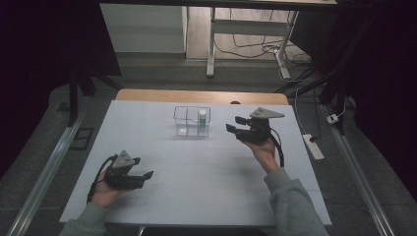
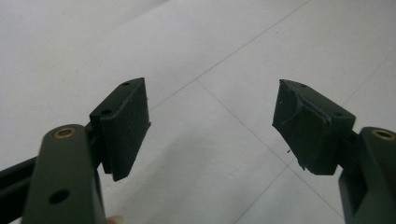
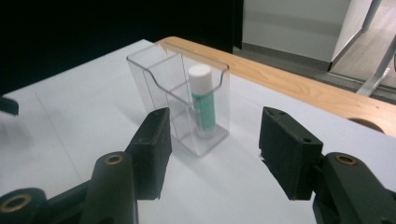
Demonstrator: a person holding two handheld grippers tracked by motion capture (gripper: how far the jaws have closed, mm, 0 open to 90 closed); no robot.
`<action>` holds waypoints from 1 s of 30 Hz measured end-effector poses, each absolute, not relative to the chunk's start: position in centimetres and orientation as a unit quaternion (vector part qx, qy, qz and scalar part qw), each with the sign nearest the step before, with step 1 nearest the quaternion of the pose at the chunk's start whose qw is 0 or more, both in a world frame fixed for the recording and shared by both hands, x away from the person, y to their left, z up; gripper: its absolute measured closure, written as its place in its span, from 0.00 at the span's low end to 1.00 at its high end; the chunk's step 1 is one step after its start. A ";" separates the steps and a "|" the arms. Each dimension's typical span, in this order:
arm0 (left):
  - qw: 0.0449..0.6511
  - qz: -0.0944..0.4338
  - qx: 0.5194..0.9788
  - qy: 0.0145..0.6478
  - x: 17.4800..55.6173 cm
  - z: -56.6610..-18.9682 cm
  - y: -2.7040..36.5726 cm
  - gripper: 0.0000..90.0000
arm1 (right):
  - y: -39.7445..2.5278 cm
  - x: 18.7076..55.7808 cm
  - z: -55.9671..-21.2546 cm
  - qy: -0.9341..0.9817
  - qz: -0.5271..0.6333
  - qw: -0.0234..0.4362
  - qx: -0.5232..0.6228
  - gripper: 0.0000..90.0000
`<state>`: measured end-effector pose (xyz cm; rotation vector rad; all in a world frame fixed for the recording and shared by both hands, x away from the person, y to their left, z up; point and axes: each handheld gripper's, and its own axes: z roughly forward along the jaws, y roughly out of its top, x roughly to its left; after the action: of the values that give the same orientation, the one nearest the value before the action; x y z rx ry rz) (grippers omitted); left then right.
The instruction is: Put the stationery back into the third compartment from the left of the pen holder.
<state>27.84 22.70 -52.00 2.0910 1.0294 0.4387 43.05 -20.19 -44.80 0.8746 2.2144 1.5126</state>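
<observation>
tube: small white-capped green tube (image 3: 204,100) standing upright in the right compartment of a clear box (image 1: 183,119), far middle of the table (image 1: 162,196)
right gripper: (image 1: 235,125) raised just right of the box, jaws wide, holding nothing
left gripper: (image 1: 143,168) near left, low over the table, jaws wide, empty
hard to tell: tube's label is too small to read

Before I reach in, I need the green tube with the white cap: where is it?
The green tube stands upright in the right-hand compartment of the clear organizer, toward the table's far edge in the high view, just ahead of the open right gripper.
</observation>
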 end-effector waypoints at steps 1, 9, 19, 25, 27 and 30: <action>0.376 0.172 0.817 0.402 27.8 -52.0 22.7 0.30 | -20.5 42.8 -44.9 0.778 0.526 0.159 0.306 0.47; 0.377 0.174 0.816 0.401 27.8 -51.9 22.7 0.30 | -23.0 40.3 -45.9 0.786 0.513 0.162 0.306 0.45; 0.377 0.179 0.816 0.400 27.8 -51.9 22.6 0.30 | -25.9 36.7 -47.6 0.798 0.492 0.162 0.309 0.41; 0.375 0.181 0.817 0.399 27.8 -51.9 22.6 0.30 | -27.7 34.9 -48.8 0.805 0.481 0.163 0.308 0.39; 0.375 0.181 0.817 0.399 27.7 -51.9 22.6 0.30 | -28.2 34.4 -49.1 0.805 0.479 0.163 0.310 0.39; 0.374 0.182 0.818 0.397 27.7 -51.8 22.5 0.30 | -28.8 33.9 -49.4 0.806 0.477 0.161 0.312 0.38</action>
<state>27.72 22.53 -51.84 2.0938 1.0168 0.4664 33.93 -28.83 -49.39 0.8906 2.3020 1.3616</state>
